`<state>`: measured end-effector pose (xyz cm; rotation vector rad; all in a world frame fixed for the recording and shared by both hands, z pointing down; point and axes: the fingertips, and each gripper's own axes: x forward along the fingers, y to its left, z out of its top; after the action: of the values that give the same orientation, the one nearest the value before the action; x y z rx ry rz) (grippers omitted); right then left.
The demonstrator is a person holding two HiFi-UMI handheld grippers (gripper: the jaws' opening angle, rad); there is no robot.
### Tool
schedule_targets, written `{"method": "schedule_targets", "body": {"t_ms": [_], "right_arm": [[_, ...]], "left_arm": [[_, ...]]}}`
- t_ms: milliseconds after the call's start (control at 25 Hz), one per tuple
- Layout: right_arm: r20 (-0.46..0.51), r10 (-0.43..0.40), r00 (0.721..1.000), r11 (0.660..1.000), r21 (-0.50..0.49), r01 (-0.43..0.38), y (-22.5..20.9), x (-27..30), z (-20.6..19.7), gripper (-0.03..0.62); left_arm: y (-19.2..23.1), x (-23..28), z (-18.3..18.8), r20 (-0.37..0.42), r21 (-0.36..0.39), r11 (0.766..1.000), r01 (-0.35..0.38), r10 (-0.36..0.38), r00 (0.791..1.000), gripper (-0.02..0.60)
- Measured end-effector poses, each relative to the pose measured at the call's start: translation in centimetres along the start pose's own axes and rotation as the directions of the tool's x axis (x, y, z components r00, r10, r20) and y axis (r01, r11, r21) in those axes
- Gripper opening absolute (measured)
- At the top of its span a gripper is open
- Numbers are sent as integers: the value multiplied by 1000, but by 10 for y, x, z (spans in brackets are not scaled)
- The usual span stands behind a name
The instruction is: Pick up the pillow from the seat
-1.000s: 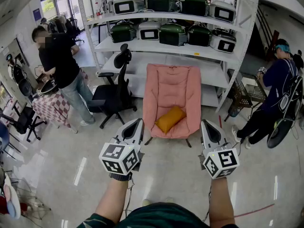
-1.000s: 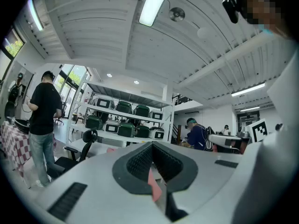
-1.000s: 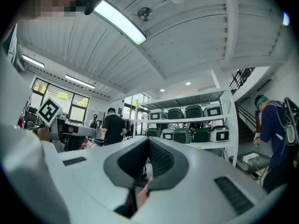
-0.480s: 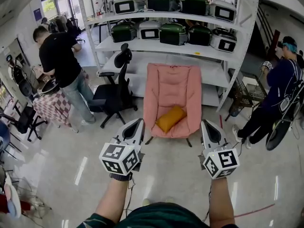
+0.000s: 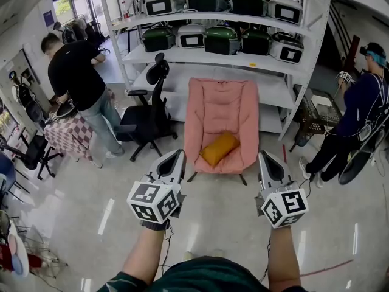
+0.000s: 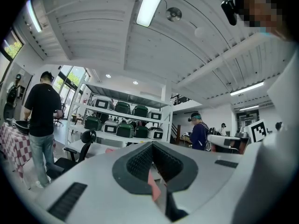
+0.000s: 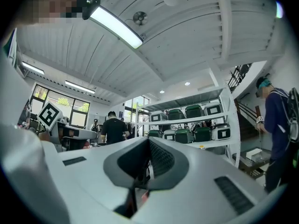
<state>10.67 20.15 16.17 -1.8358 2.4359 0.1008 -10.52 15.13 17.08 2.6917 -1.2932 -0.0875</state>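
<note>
An orange pillow (image 5: pixel 219 149) lies on the seat of a pink padded chair (image 5: pixel 222 105) in the middle of the head view. My left gripper (image 5: pixel 175 158) is held up short of the chair's front left corner, its jaws together and empty. My right gripper (image 5: pixel 265 158) is level with it off the chair's front right corner, also shut with nothing in it. Both are well short of the pillow. In the left gripper view the closed left gripper (image 6: pixel 152 146) points at the shelving, with a sliver of pink in the slit. The right gripper (image 7: pixel 149 141) shows the same in its own view.
A black office chair (image 5: pixel 146 117) stands just left of the pink chair. Behind both is white shelving (image 5: pixel 219 59) with green and white cases. A person in black (image 5: pixel 76 78) stands by a checkered table (image 5: pixel 64 135) at left; a person in blue (image 5: pixel 358 102) at right.
Both grippers stay shut at the same height. The chair and shelving have slid slightly up in the view, and the person in blue has shifted toward the right edge.
</note>
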Motion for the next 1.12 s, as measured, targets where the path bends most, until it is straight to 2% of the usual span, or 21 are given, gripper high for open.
{"method": "schedule_targets", "body": {"t_ms": [1120], "right_arm": [[21, 25, 999, 999, 25, -26, -74, -22, -13, 3]], "left_arm": [[-62, 53, -18, -34, 22, 1000, -8, 9, 999, 0]]}}
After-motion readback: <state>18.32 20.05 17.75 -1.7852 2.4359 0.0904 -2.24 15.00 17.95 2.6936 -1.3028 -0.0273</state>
